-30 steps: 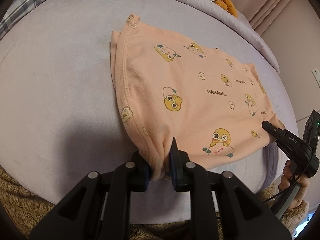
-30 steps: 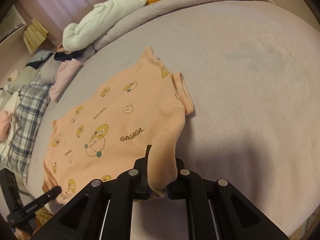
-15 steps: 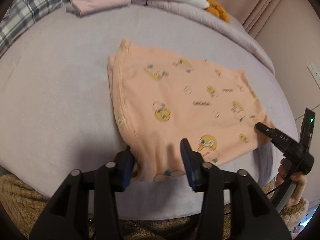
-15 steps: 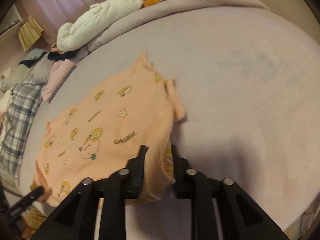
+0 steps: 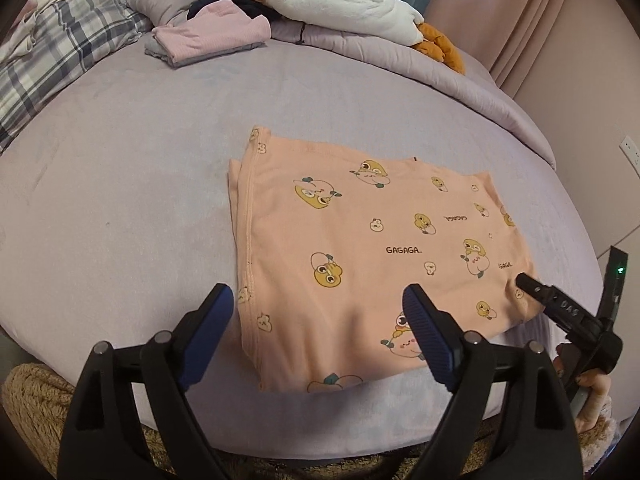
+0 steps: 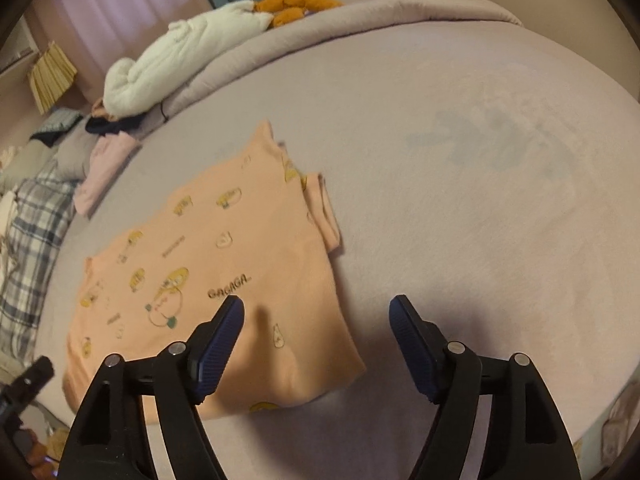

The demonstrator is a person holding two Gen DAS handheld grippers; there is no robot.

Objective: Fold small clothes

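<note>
One soft, flat-folded peach shirt (image 5: 360, 248) on plush bedspread (image 5: 120, 200).

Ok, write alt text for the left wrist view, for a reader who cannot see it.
A peach garment printed with cartoon characters lies folded flat on a lilac bed, with the left gripper above its near edge, jaws opening and gripping nothing. The right gripper shows at the garment's right edge; folded pink clothes and a white blanket lie behind.

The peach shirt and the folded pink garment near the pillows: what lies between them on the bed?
Nothing. In the left wrist view, only bare lilac bed cover separates the peach shirt from the folded pink garment.
</note>
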